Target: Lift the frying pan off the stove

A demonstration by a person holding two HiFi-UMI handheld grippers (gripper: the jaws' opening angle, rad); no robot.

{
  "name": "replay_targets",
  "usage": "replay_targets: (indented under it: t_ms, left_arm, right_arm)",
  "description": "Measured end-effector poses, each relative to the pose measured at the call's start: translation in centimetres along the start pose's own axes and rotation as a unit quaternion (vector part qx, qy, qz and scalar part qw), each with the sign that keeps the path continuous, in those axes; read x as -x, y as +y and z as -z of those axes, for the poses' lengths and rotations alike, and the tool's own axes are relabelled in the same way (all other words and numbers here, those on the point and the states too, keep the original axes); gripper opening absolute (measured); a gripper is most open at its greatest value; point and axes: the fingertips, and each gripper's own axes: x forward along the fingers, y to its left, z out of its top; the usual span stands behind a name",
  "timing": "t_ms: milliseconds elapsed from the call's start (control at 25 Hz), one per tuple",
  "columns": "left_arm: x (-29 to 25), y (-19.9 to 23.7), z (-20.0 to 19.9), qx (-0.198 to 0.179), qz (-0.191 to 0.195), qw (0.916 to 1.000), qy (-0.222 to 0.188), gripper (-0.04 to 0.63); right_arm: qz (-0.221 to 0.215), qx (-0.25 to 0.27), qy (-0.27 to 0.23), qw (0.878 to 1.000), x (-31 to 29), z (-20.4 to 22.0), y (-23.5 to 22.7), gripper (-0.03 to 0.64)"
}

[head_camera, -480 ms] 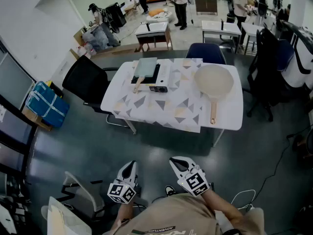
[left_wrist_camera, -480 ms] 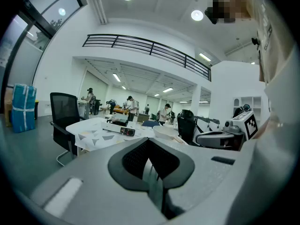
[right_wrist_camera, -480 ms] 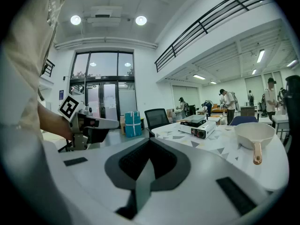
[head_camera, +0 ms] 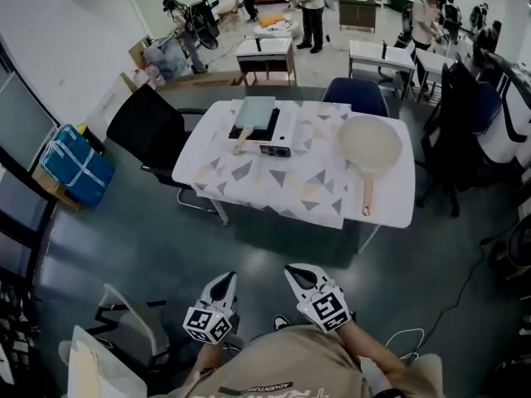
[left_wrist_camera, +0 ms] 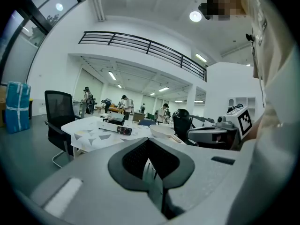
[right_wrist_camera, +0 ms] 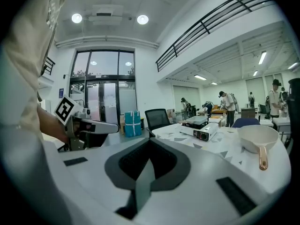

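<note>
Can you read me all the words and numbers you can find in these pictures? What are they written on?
"ADVENTURE": on the person's tan shirt, head view; the smaller print under it is too small to read.
Marker cubes on the left gripper and right gripper: only black-and-white square patterns, no words.
Stove front panel: print too small to read.
Blue sign in the right gripper view: too blurred to read.

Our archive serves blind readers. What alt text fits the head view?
A square pan sits on a portable stove on a white table, with a round pan to its right. Nearer the camera, the left gripper and right gripper are held shut, away from the table.
</note>
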Motion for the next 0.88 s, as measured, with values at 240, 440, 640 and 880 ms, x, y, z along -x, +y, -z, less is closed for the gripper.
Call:
replay_targets:
  t_ms: [240,440,640,880]
  left_arm:
    - [-0.3,2.6,0.1,0.005,0.005,1.0000,0.004,0.000]
    - [-0.6,4.9,-0.3,0.008,0.018,0.9998,-0.001,0.000]
    - [-0.9,6.3,1.2,0.015,0.033,0.9993,0.013,0.000]
    - [-2.1,9.1,1.5,0.019,0.025,0.9991,0.028,0.000]
  right_arm:
    - [0.002,0.002,0.008,1.000,-3.1,-0.3,0.0,0.003]
    - [0.015,0.007,0.018,1.000,-5.6,-0.8,-0.3,0.003]
    - [0.024,0.005,0.022,0.999,-7.9,-0.4,0.1,0.003]
    - [0.017,-0.004,0.032,0.999,-9.8,-0.2,-0.4,0.003]
